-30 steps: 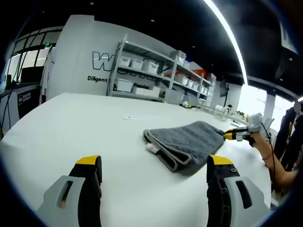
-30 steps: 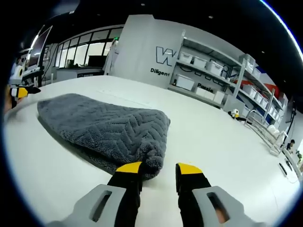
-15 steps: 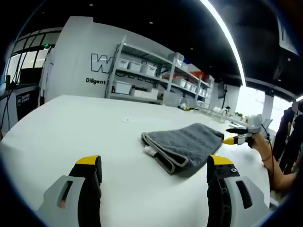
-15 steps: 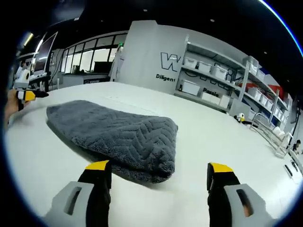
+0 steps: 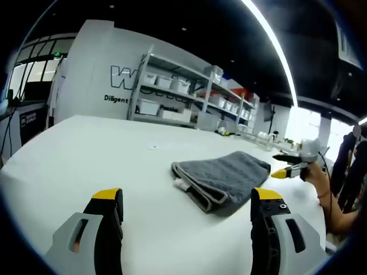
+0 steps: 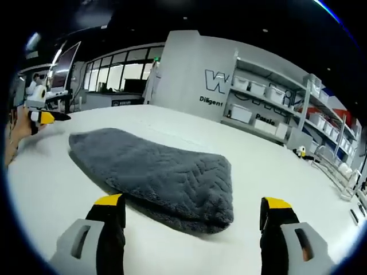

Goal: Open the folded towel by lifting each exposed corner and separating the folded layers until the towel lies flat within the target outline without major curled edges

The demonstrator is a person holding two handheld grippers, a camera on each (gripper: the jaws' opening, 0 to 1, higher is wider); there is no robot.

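Note:
A folded grey towel [image 5: 221,176] with a herringbone weave lies on the white table [image 5: 86,160]; a small white tag shows at its near corner. In the right gripper view the towel [image 6: 160,177] is just beyond my jaws. My left gripper [image 5: 188,209] is open, a short way back from the towel, with nothing between its yellow-tipped fingers. My right gripper [image 6: 195,213] is open too, close to the towel's rounded folded edge without touching it. The right gripper [image 5: 287,166] also appears in the left gripper view beyond the towel's far end, held by a hand.
Metal shelving [image 5: 189,94] with white bins stands against the back wall past the table's far edge. Small items [image 5: 261,136] sit at the table's far right. A person's arm [image 5: 332,200] is at the right edge. Bare table lies left of the towel.
My right gripper went from nearly shut at the towel's edge to wide open and backed off a little. The towel has settled flatter on the table. The left gripper stayed open and hardly moved.

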